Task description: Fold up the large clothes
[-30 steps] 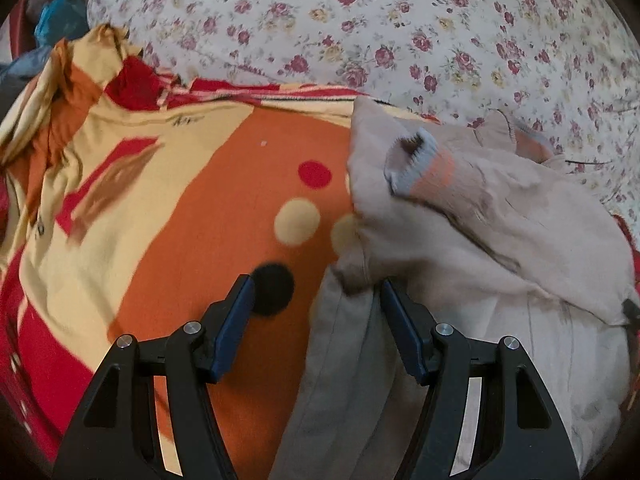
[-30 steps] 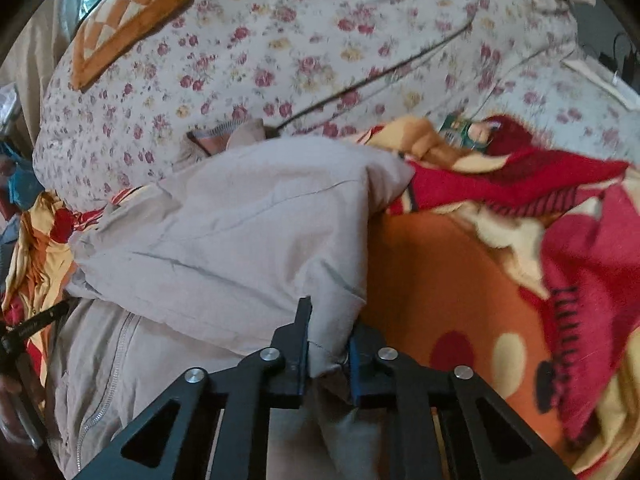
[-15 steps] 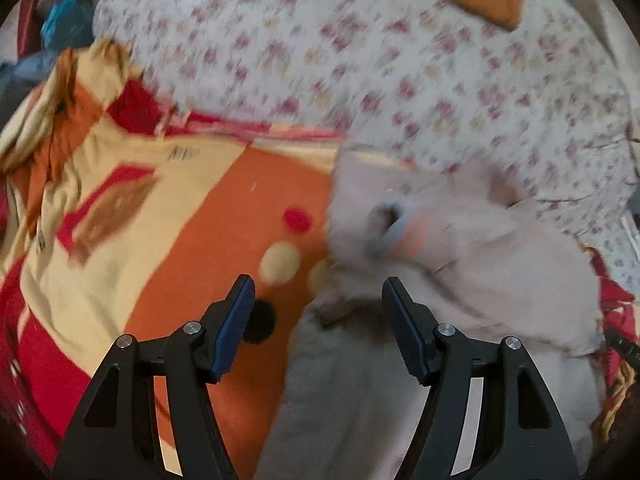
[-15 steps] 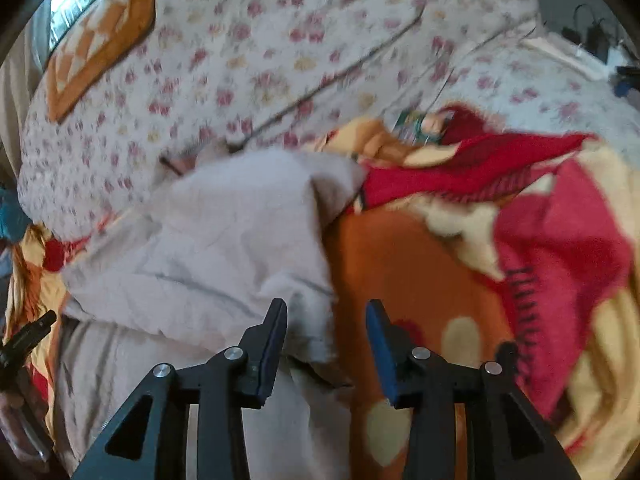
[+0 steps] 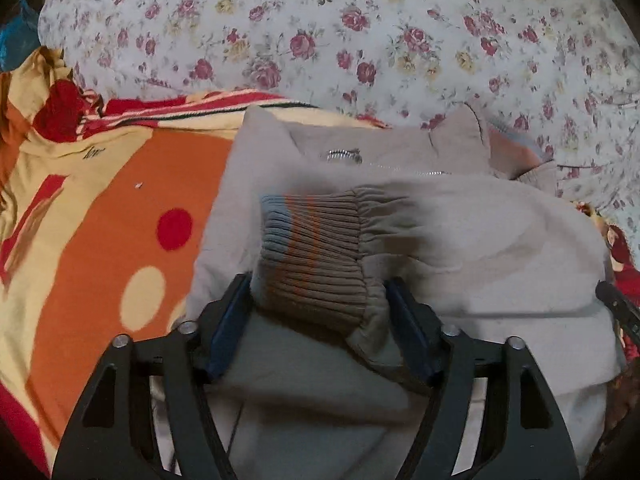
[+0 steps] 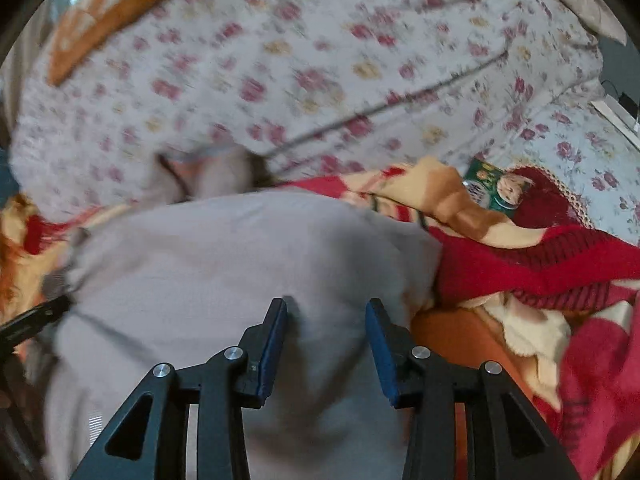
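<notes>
Left claw (image 5: 316, 304) spread apart around the ribbed beige sleeve cuff (image 5: 312, 248), right claw (image 6: 326, 320) spread apart over the folded beige zip-up jacket (image 6: 240, 264), jacket atop orange-red patterned blanket (image 5: 104, 208), floral white quilt (image 5: 360, 32) beyond the jacket

Left gripper (image 5: 318, 308) jaws spread wide; right gripper (image 6: 327, 334) jaws parted.

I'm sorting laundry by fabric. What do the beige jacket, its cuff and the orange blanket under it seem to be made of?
Jacket: smooth matte woven cloth, possibly cotton or a blend; it creases softly and has a metal-looking zipper.
Cuff: ribbed stretch knit, with clear parallel ridges and grey and orange bands.
Blanket: fuzzy, plush-looking pile, likely fleece or acrylic; the printed shapes have soft edges.
</notes>
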### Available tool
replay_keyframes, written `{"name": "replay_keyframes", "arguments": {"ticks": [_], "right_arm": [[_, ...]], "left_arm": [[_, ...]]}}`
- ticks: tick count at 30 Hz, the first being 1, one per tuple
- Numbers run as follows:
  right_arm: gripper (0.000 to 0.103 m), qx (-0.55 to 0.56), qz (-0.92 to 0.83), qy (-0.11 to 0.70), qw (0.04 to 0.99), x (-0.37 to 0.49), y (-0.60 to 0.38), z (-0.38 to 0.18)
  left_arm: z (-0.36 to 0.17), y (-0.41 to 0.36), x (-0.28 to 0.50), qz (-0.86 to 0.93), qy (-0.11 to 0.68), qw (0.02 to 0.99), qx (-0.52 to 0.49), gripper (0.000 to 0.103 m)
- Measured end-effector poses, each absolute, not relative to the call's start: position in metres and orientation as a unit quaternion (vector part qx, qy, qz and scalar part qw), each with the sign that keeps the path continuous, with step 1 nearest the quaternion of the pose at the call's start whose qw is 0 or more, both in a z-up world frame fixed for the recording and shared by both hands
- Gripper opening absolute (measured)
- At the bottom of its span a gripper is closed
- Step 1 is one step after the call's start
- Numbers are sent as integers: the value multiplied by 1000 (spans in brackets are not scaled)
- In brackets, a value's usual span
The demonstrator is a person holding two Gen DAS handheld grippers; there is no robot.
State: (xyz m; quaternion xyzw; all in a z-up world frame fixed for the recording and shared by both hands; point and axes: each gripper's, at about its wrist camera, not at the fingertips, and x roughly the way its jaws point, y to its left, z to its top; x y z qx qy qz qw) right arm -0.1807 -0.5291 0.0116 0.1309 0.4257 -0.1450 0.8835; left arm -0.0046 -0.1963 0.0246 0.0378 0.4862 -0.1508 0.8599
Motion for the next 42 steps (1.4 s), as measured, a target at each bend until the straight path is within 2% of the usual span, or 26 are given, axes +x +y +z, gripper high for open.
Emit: {"name": "replay_keyframes", "arguments": {"ticks": [3, 6, 8, 10, 14, 16, 18, 22, 23, 24, 25, 29, 33, 35, 36, 37, 42], "right_arm": [[39, 120, -156, 427, 883, -175, -534, 5], [39, 126, -149, 432, 880, -188, -527, 24], [46, 127, -132, 421, 888, -209, -519, 37], [58, 108, -128, 422, 891, -233, -508, 42], [59, 100, -147, 464, 868, -271, -507, 23], [61, 128, -149, 455, 868, -296, -514, 24], [69, 155, -144, 448, 869, -313, -521, 23], [69, 141, -139, 451, 871, -313, -511, 17], [68, 128, -132, 447, 875, -308, -506, 15], [50, 112, -140, 445, 877, -304, -504, 14], [22, 100, -156, 444, 877, -299, -504, 11], [19, 174, -157, 434, 870, -296, -528, 2], [20, 164, -154, 447, 866, -311, -519, 15], [40, 175, -131, 449, 867, -331, -511, 27], [64, 184, -114, 450, 866, -344, -506, 32], [73, 192, -101, 448, 867, -355, -501, 35], [73, 201, -39, 466, 861, -409, -466, 33]], "left_arm": [[26, -199, -6, -151, 487, 859, 53, 72], [38, -187, -16, -162, 487, 858, 36, 72], [47, -177, -25, -170, 482, 859, 30, 72], [56, -165, -39, -175, 475, 862, 32, 72], [71, -134, -69, -184, 472, 862, 27, 72], [74, -117, -84, -185, 472, 862, 23, 72], [71, -102, -99, -177, 480, 859, 21, 72], [61, -85, -120, -171, 495, 852, 7, 72], [58, -80, -128, -169, 497, 851, 6, 72], [57, -77, -134, -167, 498, 851, 7, 72], [55, -73, -141, -167, 501, 849, 9, 72], [48, -58, -168, -166, 508, 845, 23, 72], [46, -45, -186, -181, 515, 837, 26, 72], [46, -39, -196, -191, 517, 834, 25, 72], [46, -37, -198, -194, 519, 832, 25, 72], [45, -35, -201, -198, 523, 829, 23, 72], [35, -30, -215, -211, 541, 814, 22, 72]]}}
